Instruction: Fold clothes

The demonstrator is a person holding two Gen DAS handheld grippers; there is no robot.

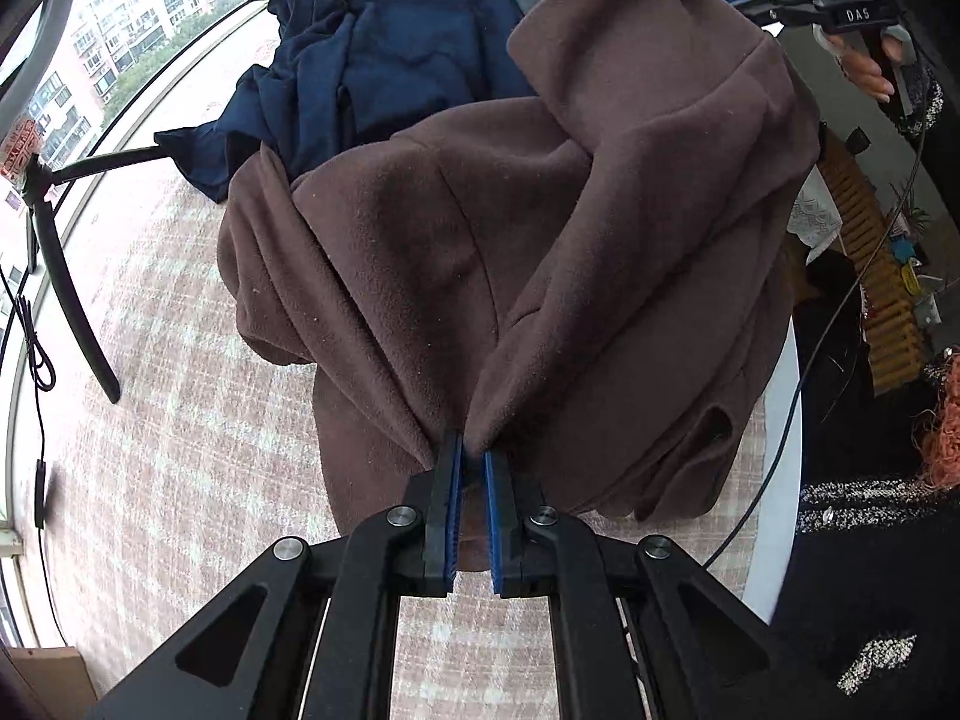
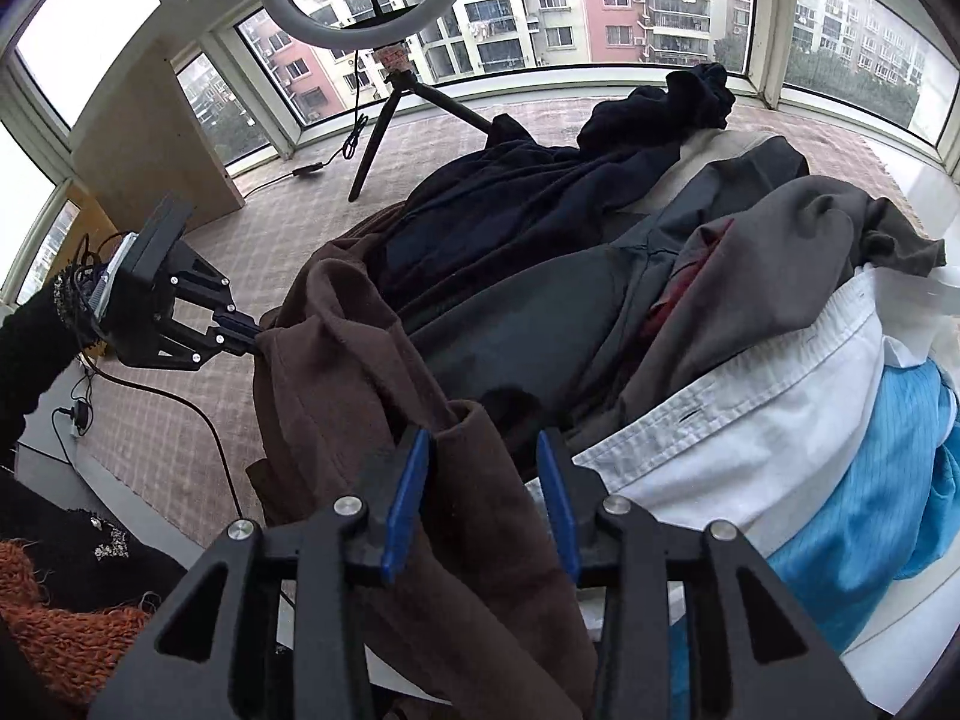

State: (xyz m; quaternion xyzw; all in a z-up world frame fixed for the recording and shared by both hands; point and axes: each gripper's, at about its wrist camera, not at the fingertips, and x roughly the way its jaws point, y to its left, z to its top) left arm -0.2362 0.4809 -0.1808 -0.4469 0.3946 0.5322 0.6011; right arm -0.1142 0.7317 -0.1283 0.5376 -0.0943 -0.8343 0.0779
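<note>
Checked mat (image 1: 180,420) under brown fleece (image 1: 420,252); left tool (image 1: 472,450) pinches it, right tool (image 2: 483,450) spread around a fold

The left tool (image 1: 473,450) has its two blue-padded fingers (image 1: 451,516) drawn nearly together, pinching a fold of the brown fleece garment (image 1: 420,252) at their tips. In the right wrist view the same tool (image 2: 255,339) reaches in from the left, its fingers level and clamped on the garment's edge, with the black-sleeved left arm (image 2: 30,342) behind it. The right tool (image 2: 483,450) stands with its fingers (image 2: 408,504) wide apart; brown cloth lies between them, resting against the left pad. The right hand (image 1: 867,69) grips its handle, seen from the left wrist view.
</note>
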